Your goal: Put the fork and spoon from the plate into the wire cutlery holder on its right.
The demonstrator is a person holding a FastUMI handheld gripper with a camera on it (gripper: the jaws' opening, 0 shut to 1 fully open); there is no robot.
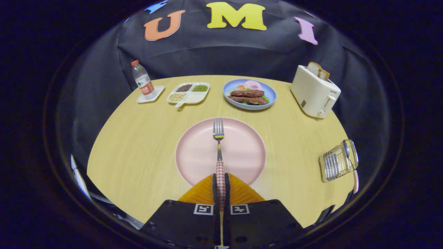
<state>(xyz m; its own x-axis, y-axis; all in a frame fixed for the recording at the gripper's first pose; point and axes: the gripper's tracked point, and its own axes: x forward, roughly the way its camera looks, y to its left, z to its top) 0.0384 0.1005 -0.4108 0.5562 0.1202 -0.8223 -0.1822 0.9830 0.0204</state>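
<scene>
Checked fork [218, 145] handle sits clenched in the gripper [220, 185] over the pink plate [193, 152]; spoon [350, 155] already in the wire holder [337, 162], 1 left.

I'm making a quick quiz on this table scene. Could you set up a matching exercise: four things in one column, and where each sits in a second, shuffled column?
Things
1. fork
2. spoon
3. toast
4. water bottle

Places
A. on a small white coaster beside the divided tray
B. handle clamped in the gripper, tines out over the pink plate
C. sticking up out of the toaster
D. in the wire cutlery holder

Pairs: 1-B, 2-D, 3-C, 4-A
</scene>
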